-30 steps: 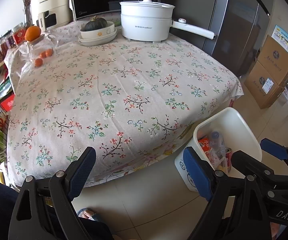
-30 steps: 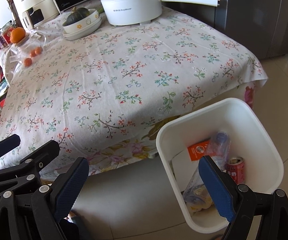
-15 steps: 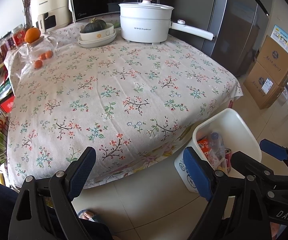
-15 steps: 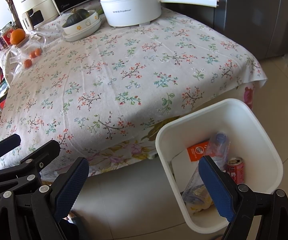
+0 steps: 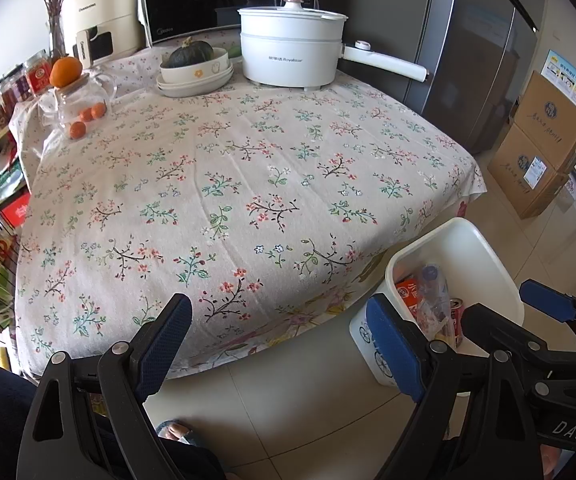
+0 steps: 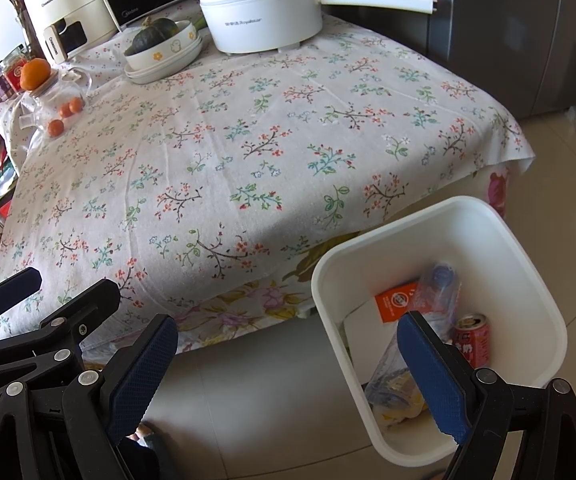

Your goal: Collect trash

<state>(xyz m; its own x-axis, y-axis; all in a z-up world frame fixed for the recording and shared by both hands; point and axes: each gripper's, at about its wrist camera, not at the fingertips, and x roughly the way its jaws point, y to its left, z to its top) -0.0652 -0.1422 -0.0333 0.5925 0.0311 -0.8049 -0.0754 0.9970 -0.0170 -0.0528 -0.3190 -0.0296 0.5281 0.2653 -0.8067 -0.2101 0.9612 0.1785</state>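
A white waste bin (image 6: 536,264) (image 5: 484,248) stands on the floor by the table's near right corner. Inside lie an orange carton (image 6: 398,300), a clear plastic bottle (image 6: 438,292), a red drink can (image 6: 472,336) and crumpled plastic wrap (image 6: 392,388). My left gripper (image 5: 280,320) hangs open over the table's front edge, nothing between its blue pads. My right gripper (image 6: 288,344) stands open too, its right finger (image 6: 432,376) over the bin's mouth. Each gripper shows at the edge of the other's view.
The table (image 5: 228,184) wears a floral cloth. At its back stand a white electric pot (image 5: 292,56), a bowl with a squash (image 5: 194,66), a glass jar with oranges (image 5: 76,100), a microwave and an appliance. Cardboard boxes (image 5: 540,152) and a fridge stand right; shelves left.
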